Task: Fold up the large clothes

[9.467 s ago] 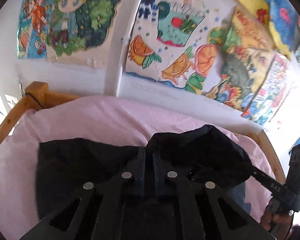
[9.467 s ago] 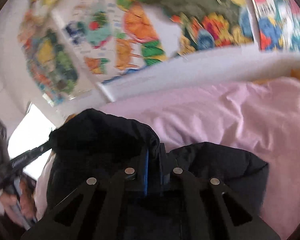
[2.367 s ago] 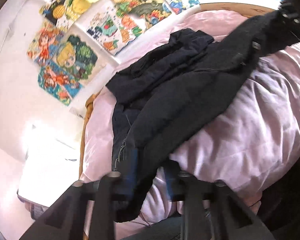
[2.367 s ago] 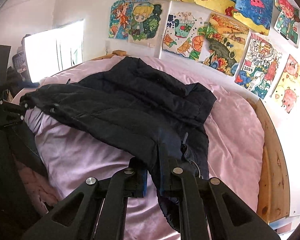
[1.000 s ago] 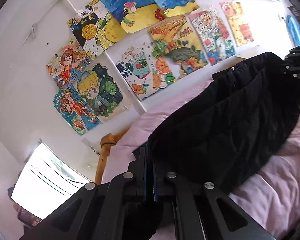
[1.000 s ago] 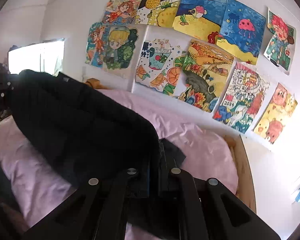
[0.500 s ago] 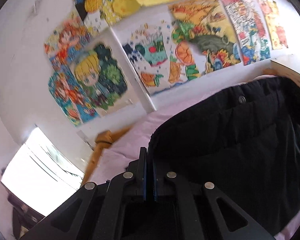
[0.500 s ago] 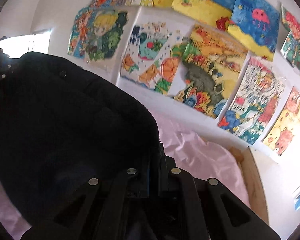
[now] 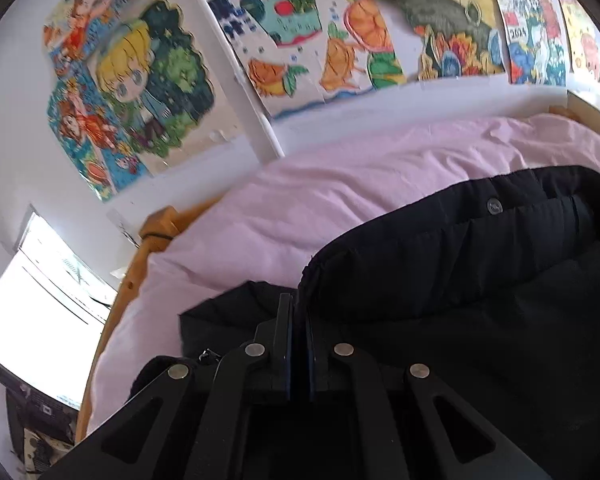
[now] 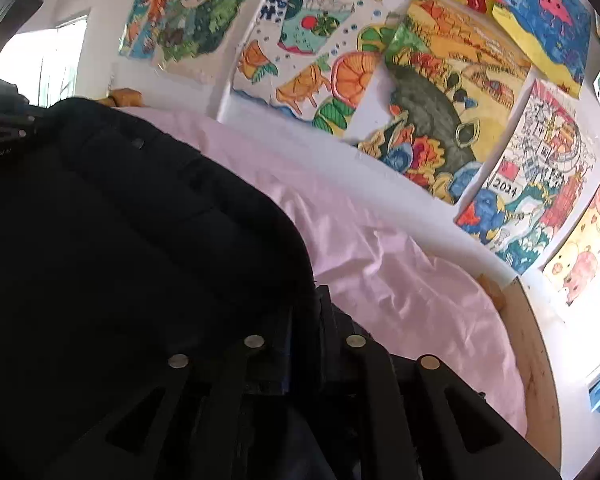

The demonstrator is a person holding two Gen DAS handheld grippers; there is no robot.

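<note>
**Jacket comes down over the bed**

A black puffer jacket (image 9: 480,280) hangs low over the pink bed (image 9: 340,200), its edge pinched at 6 o'clock in the left hand-held gripper (image 9: 298,316) and the right hand-held gripper (image 10: 304,312), both clenched on cloth. A second ago it was held high; now it nears the sheet, so the fold looks about to land. Paintings (image 10: 432,92) fill the wall at 12.

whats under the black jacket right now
A pink bedsheet spreads out from under the black jacket, on a wooden bed frame. Whether anything else lies beneath the jacket cannot be seen; its padded bulk covers that part.
</note>
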